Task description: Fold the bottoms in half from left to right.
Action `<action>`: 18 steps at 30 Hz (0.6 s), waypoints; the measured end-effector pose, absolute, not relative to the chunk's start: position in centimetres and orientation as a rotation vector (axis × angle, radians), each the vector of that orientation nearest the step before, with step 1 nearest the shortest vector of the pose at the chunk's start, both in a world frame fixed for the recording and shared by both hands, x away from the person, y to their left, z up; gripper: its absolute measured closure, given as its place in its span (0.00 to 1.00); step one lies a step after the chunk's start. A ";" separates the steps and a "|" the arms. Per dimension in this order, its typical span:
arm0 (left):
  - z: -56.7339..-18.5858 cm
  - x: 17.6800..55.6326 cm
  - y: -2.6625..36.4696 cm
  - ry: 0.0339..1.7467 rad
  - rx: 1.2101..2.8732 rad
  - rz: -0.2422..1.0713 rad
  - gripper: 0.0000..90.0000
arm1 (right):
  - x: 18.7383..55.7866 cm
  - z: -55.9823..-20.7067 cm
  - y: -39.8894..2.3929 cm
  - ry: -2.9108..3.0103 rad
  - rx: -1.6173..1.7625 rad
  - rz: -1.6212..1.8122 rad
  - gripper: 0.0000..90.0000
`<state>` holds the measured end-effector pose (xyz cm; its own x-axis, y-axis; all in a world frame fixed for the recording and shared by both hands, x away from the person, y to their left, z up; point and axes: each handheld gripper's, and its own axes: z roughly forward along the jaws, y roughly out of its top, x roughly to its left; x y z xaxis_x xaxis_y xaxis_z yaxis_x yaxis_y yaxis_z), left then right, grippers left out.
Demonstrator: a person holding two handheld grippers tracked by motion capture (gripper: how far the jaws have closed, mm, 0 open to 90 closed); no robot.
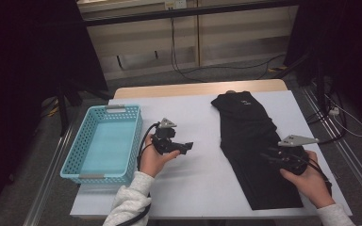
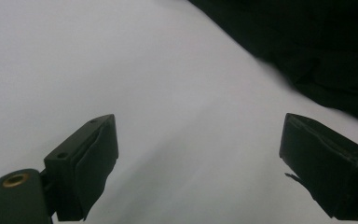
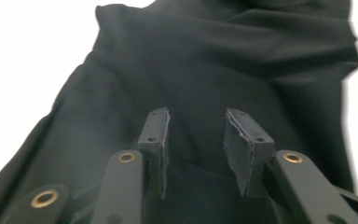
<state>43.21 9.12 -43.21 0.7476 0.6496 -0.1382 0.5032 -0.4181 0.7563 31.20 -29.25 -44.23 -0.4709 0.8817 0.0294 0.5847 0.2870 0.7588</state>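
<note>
A black garment lies stretched out on the right half of the white-covered table, running from the far edge toward the person. My right gripper rests low over the garment's near right part, held by the right hand. In the right gripper view its jaws stand a little apart above the dark cloth, with nothing pinched between the pads. My left gripper hovers over bare table left of the garment, pointing toward it. Its jaws are wide open and empty, with the garment's edge beyond them.
A light blue plastic basket stands empty at the table's left side, close to the left hand. Bare white surface lies between basket and garment. Cables trail on the floor behind the table, and dark stands flank both sides.
</note>
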 end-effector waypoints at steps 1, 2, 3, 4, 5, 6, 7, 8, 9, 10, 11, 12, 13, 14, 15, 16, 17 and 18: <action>-43.2 43.2 9.1 0.863 2.104 0.221 0.13 | 31.3 -44.3 -28.9 2.176 1.320 1.026 0.67; -43.3 43.2 9.1 0.863 2.105 0.224 0.13 | 31.3 -44.4 -28.6 2.184 1.317 1.029 0.67; -43.3 43.2 9.1 0.858 2.110 0.225 0.13 | 31.3 -44.5 -28.3 2.192 1.317 1.035 0.67; -43.3 43.2 9.1 0.861 2.107 0.223 0.13 | 31.3 -44.5 -28.0 2.202 1.306 1.047 0.67; -43.3 43.2 9.1 0.860 2.107 0.223 0.13 | 31.2 -44.5 -27.8 2.207 1.308 1.061 0.67; -43.2 43.2 9.1 0.860 2.110 0.221 0.13 | 31.1 -44.6 -27.5 2.217 1.300 1.068 0.67; -43.2 43.2 9.1 0.861 2.108 0.222 0.13 | 31.1 -44.7 -27.2 2.232 1.292 1.071 0.67; -43.2 43.2 9.1 0.860 2.109 0.221 0.13 | 31.0 -44.8 -26.9 2.245 1.284 1.069 0.66; -43.2 43.2 9.1 0.860 2.111 0.222 0.13 | 30.9 -44.9 -26.7 2.256 1.277 1.065 0.66; -43.3 43.2 9.1 0.855 2.113 0.231 0.13 | 30.9 -45.1 -26.5 2.269 1.271 1.062 0.66; -43.3 43.2 9.0 0.860 2.112 0.223 0.13 | 30.8 -45.2 -26.3 2.277 1.269 1.061 0.66; -43.3 43.2 9.0 0.861 2.111 0.221 0.13 | 30.8 -45.2 -26.1 2.284 1.269 1.059 0.66; -43.3 43.2 9.0 0.859 2.113 0.223 0.13 | 30.8 -45.3 -25.9 2.291 1.262 1.063 0.67; -43.3 43.2 9.0 0.859 2.110 0.221 0.13 | 30.7 -45.2 -25.7 2.297 1.256 1.068 0.67; -43.3 43.2 9.0 0.862 2.110 0.217 0.13 | 30.7 -45.3 -25.5 2.303 1.249 1.070 0.67; -43.4 43.2 9.0 0.868 2.104 0.216 0.13 | 30.7 -45.3 -25.4 2.309 1.248 1.069 0.68; -43.4 43.2 9.0 0.870 2.103 0.216 0.13 | 30.7 -45.4 -25.2 2.317 1.247 1.067 0.69; -43.4 43.2 9.0 0.870 2.104 0.216 0.13 | 30.7 -45.5 -25.1 2.330 1.249 1.067 0.70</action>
